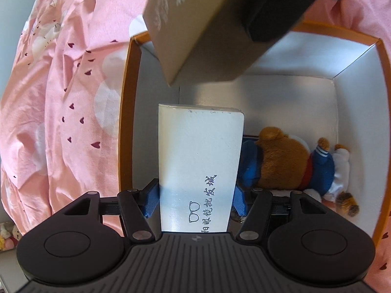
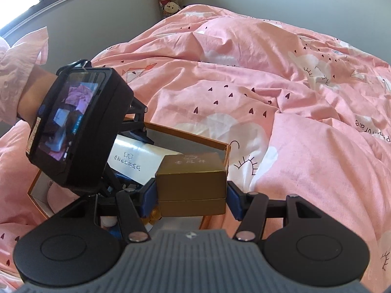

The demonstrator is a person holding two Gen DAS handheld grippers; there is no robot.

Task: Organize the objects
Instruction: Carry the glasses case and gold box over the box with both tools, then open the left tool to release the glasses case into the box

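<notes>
While both your hands hang over the orange-rimmed box (image 1: pixel 127 112), each set of tongs is pinching its own load. Your left gripper (image 1: pixel 195 195) has its blue pads pressed on either side of the white carton (image 1: pixel 199 161), the one w/ a glasses logo and printed characters; the carton points down into the box, nr its left wall. Your right gripper (image 2: pixel 191 199) is clamped on the gold box (image 2: pixel 190 185), pads tight on both sides; in the right wrist view it sits just above the box's far-right corner, over the rim. From the left wrist cam, that gold box shows blurred above the box's far-left corner.

Inside, the plush bear (image 1: pixel 290 161) in a blue top lies on its side on the box floor, along the near wall twd the right, just beside the white carton. Can't tell if they touch.

The box sits on the pink duvet (image 2: pixel 281 97). Your left wrist (image 2: pixel 29 97) shows behind the left gripper's screen.
</notes>
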